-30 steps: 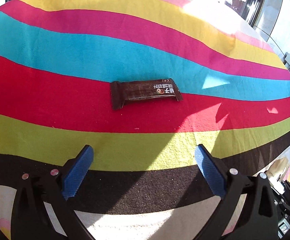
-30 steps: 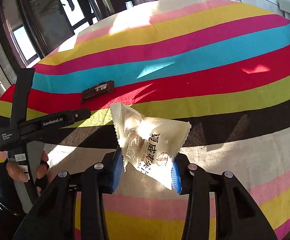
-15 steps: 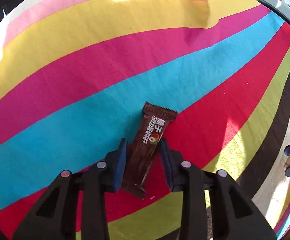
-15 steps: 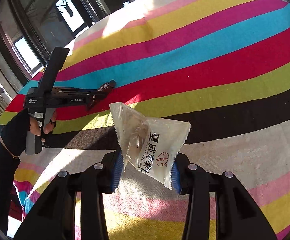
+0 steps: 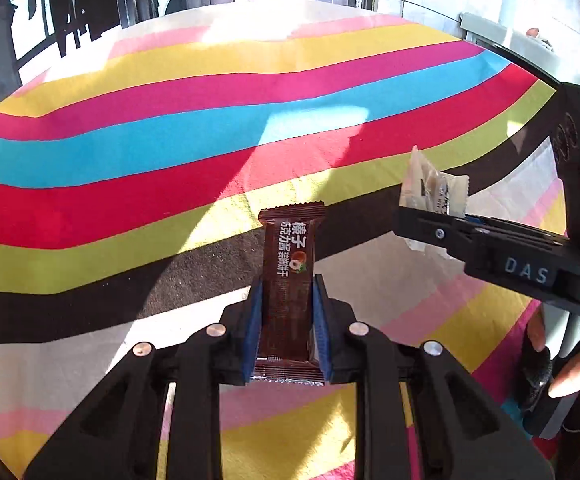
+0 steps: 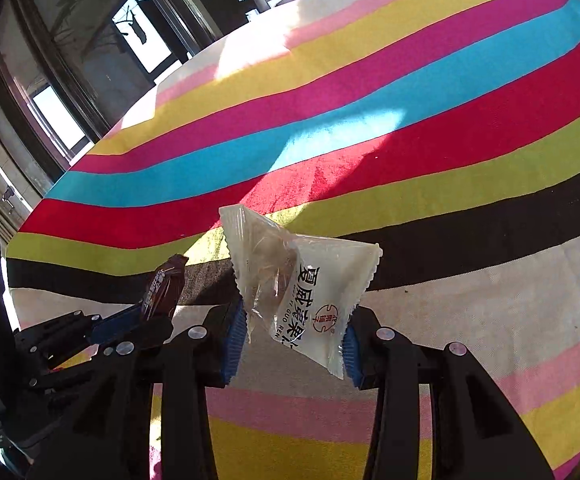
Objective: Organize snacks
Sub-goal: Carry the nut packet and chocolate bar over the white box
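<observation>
My left gripper (image 5: 286, 300) is shut on a dark brown snack bar (image 5: 288, 276) with white lettering and holds it upright above the striped cloth. My right gripper (image 6: 293, 324) is shut on a white and clear snack packet (image 6: 301, 288) with black lettering, also lifted. In the left wrist view the right gripper (image 5: 429, 216) with its packet (image 5: 433, 192) shows at the right. In the right wrist view the left gripper (image 6: 146, 320) with the brown bar (image 6: 164, 292) shows at the lower left.
A striped cloth (image 5: 170, 152) in yellow, pink, blue, red, green, black and white covers the table. Windows and dark frames (image 6: 90, 60) stand beyond the far edge. A gloved hand (image 5: 561, 364) holds the right gripper's handle.
My left gripper closed on the brown bar, lifted it off the red stripe and brought it near the right gripper. The right gripper kept hold of the white packet.
</observation>
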`<state>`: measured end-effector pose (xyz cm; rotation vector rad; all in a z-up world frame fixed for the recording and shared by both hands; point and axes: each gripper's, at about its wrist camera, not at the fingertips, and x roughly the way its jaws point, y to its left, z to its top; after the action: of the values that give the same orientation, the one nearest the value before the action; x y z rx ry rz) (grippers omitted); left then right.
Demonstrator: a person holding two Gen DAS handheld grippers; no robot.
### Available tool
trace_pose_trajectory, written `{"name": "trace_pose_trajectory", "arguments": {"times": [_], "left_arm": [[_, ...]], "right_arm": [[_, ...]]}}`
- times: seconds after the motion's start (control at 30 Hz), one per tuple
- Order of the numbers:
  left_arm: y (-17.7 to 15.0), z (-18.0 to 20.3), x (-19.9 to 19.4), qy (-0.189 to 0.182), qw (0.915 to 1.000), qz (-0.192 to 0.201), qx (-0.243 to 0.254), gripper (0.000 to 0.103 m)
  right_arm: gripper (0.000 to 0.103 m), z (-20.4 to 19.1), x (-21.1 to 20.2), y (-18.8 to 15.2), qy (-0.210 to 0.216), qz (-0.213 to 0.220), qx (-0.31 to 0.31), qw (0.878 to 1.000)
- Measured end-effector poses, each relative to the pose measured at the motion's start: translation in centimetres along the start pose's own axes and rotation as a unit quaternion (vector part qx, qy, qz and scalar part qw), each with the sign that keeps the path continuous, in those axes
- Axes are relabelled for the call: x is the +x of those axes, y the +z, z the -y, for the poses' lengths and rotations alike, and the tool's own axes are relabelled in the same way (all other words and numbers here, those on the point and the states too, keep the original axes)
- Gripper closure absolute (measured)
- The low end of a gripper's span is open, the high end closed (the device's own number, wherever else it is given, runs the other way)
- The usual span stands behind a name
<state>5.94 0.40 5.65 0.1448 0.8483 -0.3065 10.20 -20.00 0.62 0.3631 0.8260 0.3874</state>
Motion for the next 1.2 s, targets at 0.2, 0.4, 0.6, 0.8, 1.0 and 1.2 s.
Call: {"name": "trace_pose_trajectory", "arguments": {"times": [0.2, 0.4, 0.6, 0.8, 1.0, 1.2], "left_arm": [[-4.5, 3.5, -4.2, -0.008, 0.9995, 0.025, 0.015, 0.079], [-9.4, 8.1, -6.6, -0.043, 0.9982, 0.040, 0.005, 0.079], [-13.2, 11.9, -8.9, -0.061, 0.9964, 0.053, 0.023, 0.079], [-14.9, 15.8, -10.3, -0.080, 0.9936, 0.062, 0.051, 0.079], [-16.7, 20.5, -11.0, -0.115, 0.9878, 0.050, 0.091, 0.079], [-18.4, 25.7, -11.6, -0.153, 0.9766, 0.032, 0.148, 0.079]], "right_arm": [[0.063, -2.1, -4.3, -3.5, -0.030, 0.002, -0.024, 0.999], [0.063, -3.1, -12.1, -11.6, -0.080, 0.016, -0.063, 0.995], [0.063, -2.2, -18.2, -17.5, -0.113, 0.019, -0.074, 0.991], [0.063, -0.9, -22.3, -21.5, -0.131, 0.018, -0.076, 0.988], [0.063, 0.5, -26.1, -24.8, -0.153, 0.028, -0.063, 0.986], [0.063, 2.6, -29.6, -28.3, -0.185, 0.029, -0.032, 0.982]]}}
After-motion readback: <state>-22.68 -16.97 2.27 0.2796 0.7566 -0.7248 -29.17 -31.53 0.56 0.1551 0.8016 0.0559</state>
